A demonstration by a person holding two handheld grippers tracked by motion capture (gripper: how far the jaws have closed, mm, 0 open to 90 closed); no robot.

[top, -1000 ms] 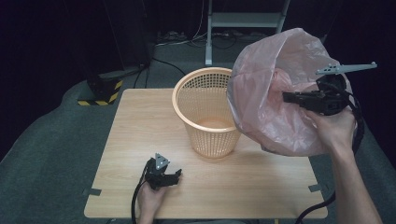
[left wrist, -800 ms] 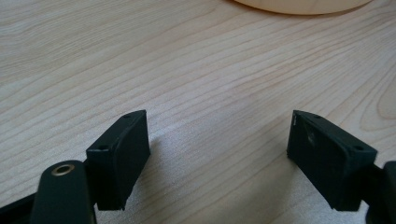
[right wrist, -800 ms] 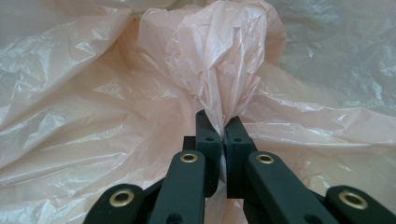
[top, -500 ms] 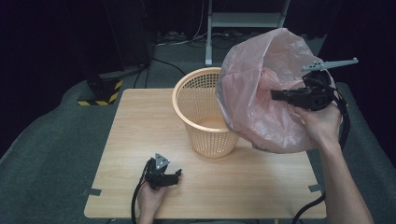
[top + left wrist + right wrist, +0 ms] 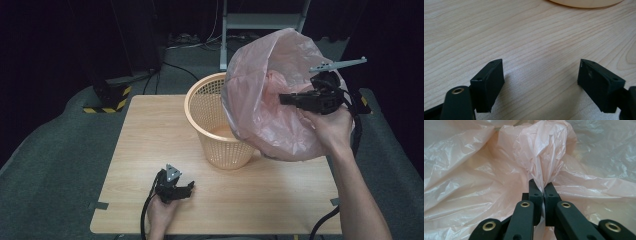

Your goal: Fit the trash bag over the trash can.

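Right gripper [image 5: 285, 99] pinches pink bag [image 5: 265, 105] tight, bag up beside basket [image 5: 215, 125], right of rim. Left gripper [image 5: 187, 189] open, empty, on table [image 5: 150, 145] before basket. Good way: bring bag mouth over basket, go slow.

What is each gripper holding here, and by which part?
The right gripper pinches a bunched fold of the pink plastic bag, holding it beside the orange basket. The left gripper holds nothing, its jaws open over the table.
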